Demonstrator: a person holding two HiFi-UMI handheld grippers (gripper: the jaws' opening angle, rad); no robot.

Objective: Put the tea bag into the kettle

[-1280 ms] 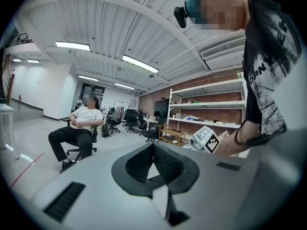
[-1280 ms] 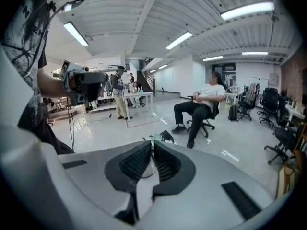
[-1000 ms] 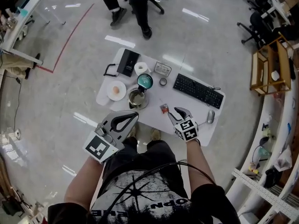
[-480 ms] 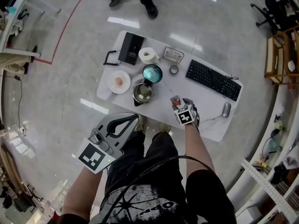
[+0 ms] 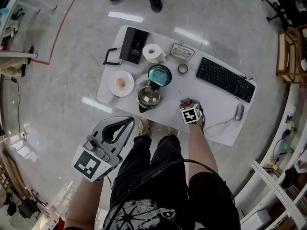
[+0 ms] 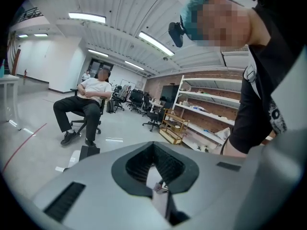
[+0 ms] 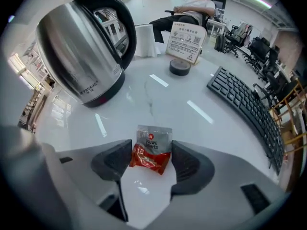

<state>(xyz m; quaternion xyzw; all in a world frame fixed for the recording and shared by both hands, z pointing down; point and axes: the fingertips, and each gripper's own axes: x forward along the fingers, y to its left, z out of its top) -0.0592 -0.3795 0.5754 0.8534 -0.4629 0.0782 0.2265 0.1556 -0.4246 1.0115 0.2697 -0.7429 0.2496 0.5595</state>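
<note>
The tea bag [image 7: 153, 146] is laid flat on the tabletop [image 7: 201, 104] between the jaws of the right hand-held gripper [image 7: 151, 163], just opened wide and not pressed on it. Grasping and carrying to the kettle [image 7: 81, 51], ahead-left, are left. The bag is surrounded by bare tabletop; the keyboard [image 7: 249, 109] is kept well right. The left hand-held gripper [image 6: 154, 171] is held closed, empty.

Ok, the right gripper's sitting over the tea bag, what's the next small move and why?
Probably close the right gripper on the tea bag. Its jaws have just been opening and straddle it where it lies flat on the table, pads not yet pressing, and the kettle stands close by.
</note>
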